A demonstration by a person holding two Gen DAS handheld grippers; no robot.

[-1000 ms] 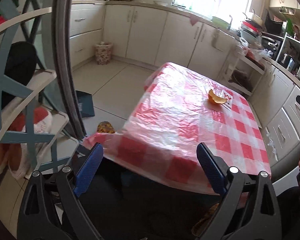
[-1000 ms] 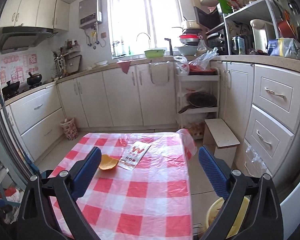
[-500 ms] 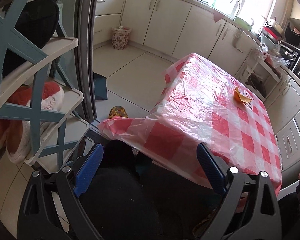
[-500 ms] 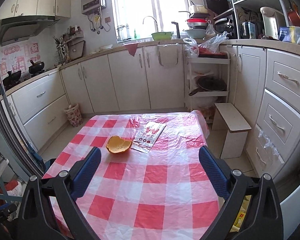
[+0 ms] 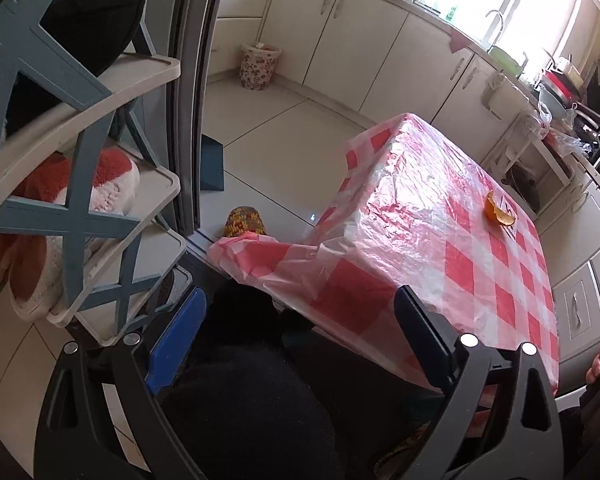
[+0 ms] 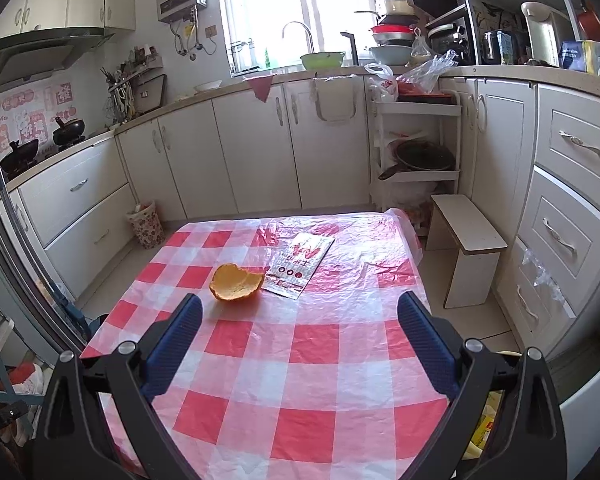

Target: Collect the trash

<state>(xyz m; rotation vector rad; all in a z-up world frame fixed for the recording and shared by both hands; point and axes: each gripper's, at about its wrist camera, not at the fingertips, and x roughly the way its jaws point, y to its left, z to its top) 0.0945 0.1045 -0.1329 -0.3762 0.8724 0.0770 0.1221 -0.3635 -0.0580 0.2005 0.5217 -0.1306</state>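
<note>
Right tool agape over table, orange peel mid-cloth beside wrapper

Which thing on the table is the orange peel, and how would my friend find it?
Find the table with the red-and-white checked cloth in the middle of the kitchen. On it lie only two things, side by side: a flat printed packet and, touching its left edge, the orange peel. The peel is the curled, cup-shaped orange piece, not flat and with no printing.

Peel on table, packet touching its right.
</note>
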